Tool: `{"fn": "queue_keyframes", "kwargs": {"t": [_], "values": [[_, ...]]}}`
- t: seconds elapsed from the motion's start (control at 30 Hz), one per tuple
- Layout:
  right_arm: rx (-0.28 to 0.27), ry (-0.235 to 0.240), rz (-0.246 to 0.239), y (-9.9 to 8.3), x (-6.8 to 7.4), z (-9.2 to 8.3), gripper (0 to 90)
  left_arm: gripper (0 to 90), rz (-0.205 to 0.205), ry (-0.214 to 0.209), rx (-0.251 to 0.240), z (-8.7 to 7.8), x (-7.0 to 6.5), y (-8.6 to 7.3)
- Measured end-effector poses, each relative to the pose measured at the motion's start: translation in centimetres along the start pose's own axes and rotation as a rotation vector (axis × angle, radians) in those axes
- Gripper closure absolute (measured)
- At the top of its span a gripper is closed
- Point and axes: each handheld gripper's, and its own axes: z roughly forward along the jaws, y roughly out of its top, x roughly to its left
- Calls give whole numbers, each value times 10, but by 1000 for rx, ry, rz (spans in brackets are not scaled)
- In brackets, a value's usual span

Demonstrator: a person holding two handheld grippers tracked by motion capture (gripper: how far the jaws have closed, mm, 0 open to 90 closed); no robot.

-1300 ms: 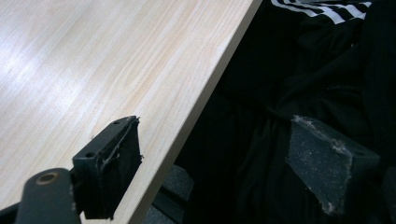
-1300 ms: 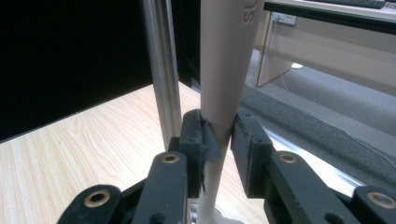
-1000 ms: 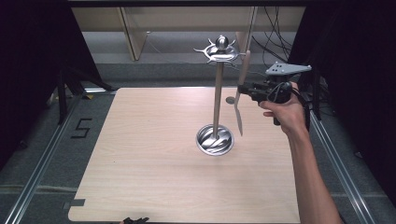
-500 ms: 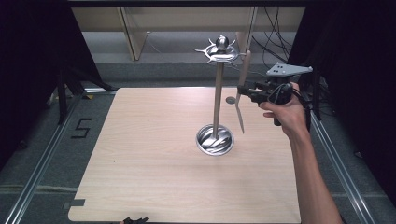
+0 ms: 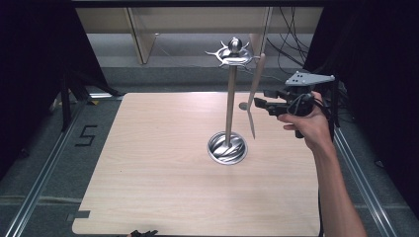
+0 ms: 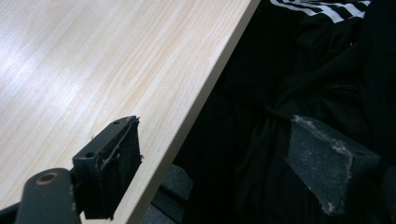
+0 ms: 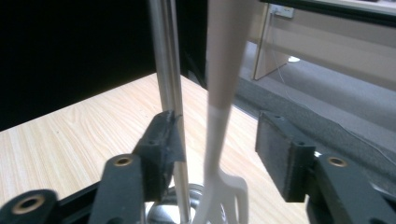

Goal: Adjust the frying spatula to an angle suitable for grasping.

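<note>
Hanging from one arm of the metal utensil stand, the wooden-handled slotted spatula looks already delivered, so the main work seems done; what is left, by my reading, is to draw the right gripper back without knocking the tool off. Going from left to right in the high view, the light wooden table lies bare on its left half, the stand rises from its round steel base near the middle, the spatula dangles just to the right of the pole with its pale blade well above the tabletop, and the right gripper sits level beside it in the person's hand. Its jaws have just been opening, and the spatula now stands between them without either pad pressing it. The right gripper view makes that release plain: the handle and the slotted blade hang free in the gap, with the pole just past the left pad, a detail too small to judge from above. The left gripper rests with jaws spread and nothing between them, at the near table edge over dark clothing.
</note>
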Motion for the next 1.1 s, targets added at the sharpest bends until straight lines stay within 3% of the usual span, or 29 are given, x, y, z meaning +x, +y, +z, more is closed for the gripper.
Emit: {"fn": "queue_keyframes", "kwargs": {"t": [0.1, 0.27, 0.47, 0.53, 0.93, 1.07, 1.1], "values": [[10, -15, 35, -7, 0, -6, 420, 168, 2, 3, 3, 0, 1, 0], [1, -20, 29, -15, -2, -11, 416, 168, 0, 2, 2, 0, 1, 0], [8, -24, 59, -30, -1, -17, 401, 168, -11, -4, -3, 1, 0, -1], [-5, -30, 51, -36, -1, -19, 396, 168, -5, 10, -1, 0, 0, 0], [-24, -38, 87, -58, 10, -30, 372, 168, -3, 10, 1, 0, 0, 0], [-18, -61, 70, -68, 12, -30, 345, 168, -6, 6, 0, 1, 0, 0], [-4, -43, 95, -70, 14, -30, 343, 168, -4, 8, 1, 1, 0, 0]]}}
